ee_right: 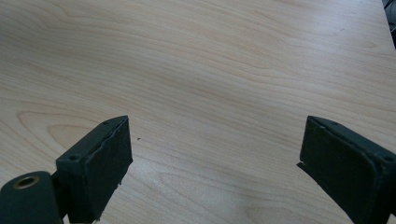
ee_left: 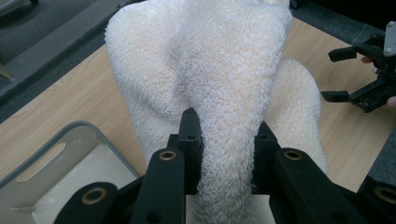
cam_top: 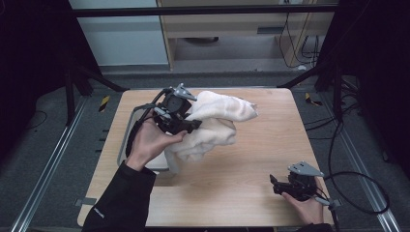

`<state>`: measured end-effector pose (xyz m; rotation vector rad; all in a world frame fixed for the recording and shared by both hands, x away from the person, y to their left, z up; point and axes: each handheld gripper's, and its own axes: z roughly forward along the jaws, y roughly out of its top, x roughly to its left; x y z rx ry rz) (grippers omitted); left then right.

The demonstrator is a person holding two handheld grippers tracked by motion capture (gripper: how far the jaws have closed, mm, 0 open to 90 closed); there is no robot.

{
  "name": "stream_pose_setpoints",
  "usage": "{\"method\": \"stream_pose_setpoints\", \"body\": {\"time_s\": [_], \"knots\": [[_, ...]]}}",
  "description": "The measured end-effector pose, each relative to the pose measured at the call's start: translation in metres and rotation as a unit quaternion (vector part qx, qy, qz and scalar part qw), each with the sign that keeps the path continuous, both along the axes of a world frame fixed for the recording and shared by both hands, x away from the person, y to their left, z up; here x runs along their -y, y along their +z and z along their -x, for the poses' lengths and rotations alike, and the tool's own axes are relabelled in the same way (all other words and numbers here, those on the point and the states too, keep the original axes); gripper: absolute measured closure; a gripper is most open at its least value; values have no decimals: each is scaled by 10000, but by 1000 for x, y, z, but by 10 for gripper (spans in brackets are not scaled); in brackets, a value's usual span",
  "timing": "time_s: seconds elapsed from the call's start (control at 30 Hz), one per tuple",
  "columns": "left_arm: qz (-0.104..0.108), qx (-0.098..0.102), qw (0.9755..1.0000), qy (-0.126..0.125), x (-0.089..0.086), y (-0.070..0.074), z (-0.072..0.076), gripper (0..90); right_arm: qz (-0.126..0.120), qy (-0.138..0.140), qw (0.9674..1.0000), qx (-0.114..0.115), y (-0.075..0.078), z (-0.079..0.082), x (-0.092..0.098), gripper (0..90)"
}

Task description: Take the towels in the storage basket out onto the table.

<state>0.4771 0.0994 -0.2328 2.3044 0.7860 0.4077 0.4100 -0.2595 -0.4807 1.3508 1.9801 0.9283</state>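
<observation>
A white fluffy towel (cam_top: 212, 123) hangs bunched above the wooden table (cam_top: 251, 159), lifted at the table's far left-middle. My left gripper (cam_top: 186, 123) is shut on the towel, with a thick fold (ee_left: 224, 93) pinched between its black jaws in the left gripper view. My right gripper (cam_top: 276, 186) rests near the table's front right corner, held in a hand. Its jaws stand wide apart over bare wood (ee_right: 210, 93) with nothing between them. That right gripper (ee_left: 359, 70) also appears at the right edge of the left gripper view.
A grey tray (cam_top: 126, 140) sits at the table's left edge, under and behind the left hand; its rim (ee_left: 56, 144) is seen in the left gripper view. Metal rails (cam_top: 43, 174) run along the floor on the left. Cables (cam_top: 353, 179) trail off the right side.
</observation>
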Motion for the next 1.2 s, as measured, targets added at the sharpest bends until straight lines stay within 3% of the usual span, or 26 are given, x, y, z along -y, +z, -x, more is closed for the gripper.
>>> {"method": "stream_pose_setpoints", "body": {"time_s": [0.5, 1.2], "knots": [[-6, -151, 9995, -274, 31, -18, -6, 722, 42, 6, 10000, -22, -2, 0, 2, 91], [-110, -391, 9987, -305, 61, -71, -26, 721, 94, 3, 9999, -121, -7, -2, 4, 91]]}}
